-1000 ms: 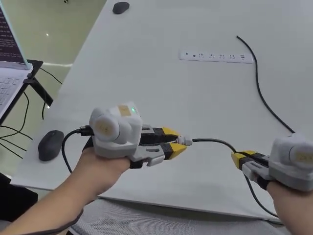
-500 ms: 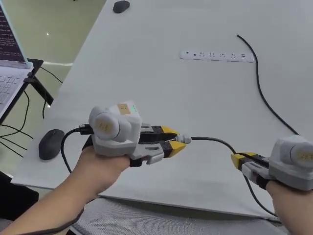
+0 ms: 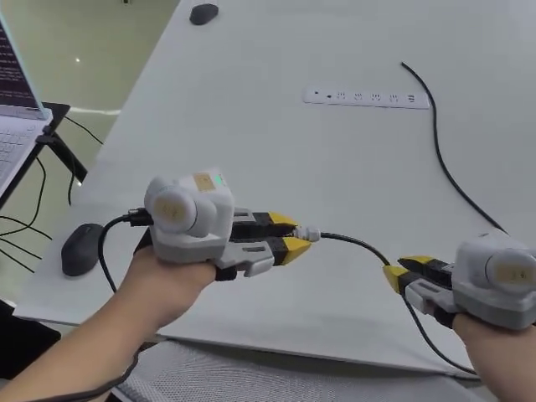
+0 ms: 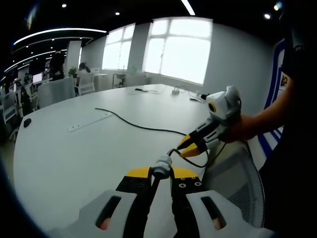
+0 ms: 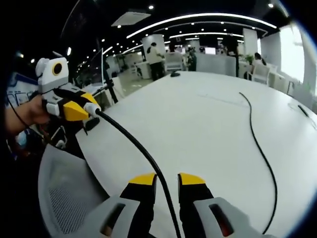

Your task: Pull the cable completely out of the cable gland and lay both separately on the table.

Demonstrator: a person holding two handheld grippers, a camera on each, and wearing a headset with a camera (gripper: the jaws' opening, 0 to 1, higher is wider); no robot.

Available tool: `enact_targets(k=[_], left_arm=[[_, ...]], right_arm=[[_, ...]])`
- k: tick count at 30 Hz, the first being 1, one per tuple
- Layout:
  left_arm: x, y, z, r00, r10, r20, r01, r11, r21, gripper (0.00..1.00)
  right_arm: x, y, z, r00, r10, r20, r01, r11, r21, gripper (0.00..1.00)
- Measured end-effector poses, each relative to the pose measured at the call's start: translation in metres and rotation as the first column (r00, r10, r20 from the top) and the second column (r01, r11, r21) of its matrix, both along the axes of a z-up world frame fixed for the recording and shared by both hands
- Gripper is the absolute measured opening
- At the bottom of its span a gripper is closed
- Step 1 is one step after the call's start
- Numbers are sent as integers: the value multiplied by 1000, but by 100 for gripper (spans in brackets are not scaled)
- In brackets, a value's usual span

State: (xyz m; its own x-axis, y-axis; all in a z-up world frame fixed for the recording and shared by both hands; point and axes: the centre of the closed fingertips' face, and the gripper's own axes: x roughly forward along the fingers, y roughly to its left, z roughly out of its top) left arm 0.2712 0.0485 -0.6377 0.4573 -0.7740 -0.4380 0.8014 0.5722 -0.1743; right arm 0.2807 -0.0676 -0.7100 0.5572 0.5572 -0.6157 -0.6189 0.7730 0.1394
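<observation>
Head view: left hand-held gripper (image 3: 296, 234) clamps the cable gland (image 3: 310, 235) as anchor near the surface's (image 3: 293, 151) front edge; right hand-held gripper (image 3: 394, 272) straddles the cable (image 3: 352, 241) for pulling, grip unclear.

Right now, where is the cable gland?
In the head view, the cable gland sits clamped at the left gripper's tips, its cable running to the right gripper.
</observation>
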Motion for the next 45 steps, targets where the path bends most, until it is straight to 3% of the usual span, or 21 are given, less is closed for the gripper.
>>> enact_targets(k=[4,8,10,12,13,17,19,22,23,25,26,34,40,45], left_arm=[[1,-1,-1,1000,-7,-6,7,1000,2,15],[2,-1,1,1000,-13,-4,13,1000,-5,15],[2,-2,1,1000,-15,-5,15,1000,-6,15],[3,-2,1,1000,-14,-6,14,1000,-4,15],[3,-2,1,1000,-12,-7,12,1000,-4,15],[2,-2,1,1000,-14,3,14,1000,4,15],[2,-2,2,1000,-16,5,16,1000,7,15],[2,-1,2,1000,-15,7,15,1000,11,15],[1,-1,2,1000,-16,9,16,1000,13,15],[1,-1,2,1000,-16,11,16,1000,14,15],[1,-1,1,1000,-17,12,17,1000,13,15],[2,-2,-3,1000,-23,14,23,1000,14,15],[2,-2,-7,999,-40,22,39,998,41,15],[3,-2,-7,999,-42,17,41,998,38,15]], right_arm=[[-3,3,5,999,43,12,-43,999,-29,20],[0,17,29,985,137,101,-131,989,-63,21],[-1,33,44,969,197,148,-193,980,-42,22],[0,45,52,943,270,197,-253,962,-105,22],[0,48,54,936,284,206,-266,958,-112,22],[-3,76,63,874,412,256,-373,909,-187,22],[-5,81,59,866,438,242,-394,895,-212,22],[-4,88,64,841,467,273,-408,879,-246,19],[-5,89,64,838,474,269,-413,874,-256,18],[-6,92,61,821,508,259,-431,851,-301,16],[-6,94,59,807,531,260,-443,834,-328,14],[-7,104,57,797,549,251,-460,821,-338,7],[-5,104,53,806,542,238,-449,821,-352,2],[-3,103,53,810,537,234,-449,826,-341,1]])
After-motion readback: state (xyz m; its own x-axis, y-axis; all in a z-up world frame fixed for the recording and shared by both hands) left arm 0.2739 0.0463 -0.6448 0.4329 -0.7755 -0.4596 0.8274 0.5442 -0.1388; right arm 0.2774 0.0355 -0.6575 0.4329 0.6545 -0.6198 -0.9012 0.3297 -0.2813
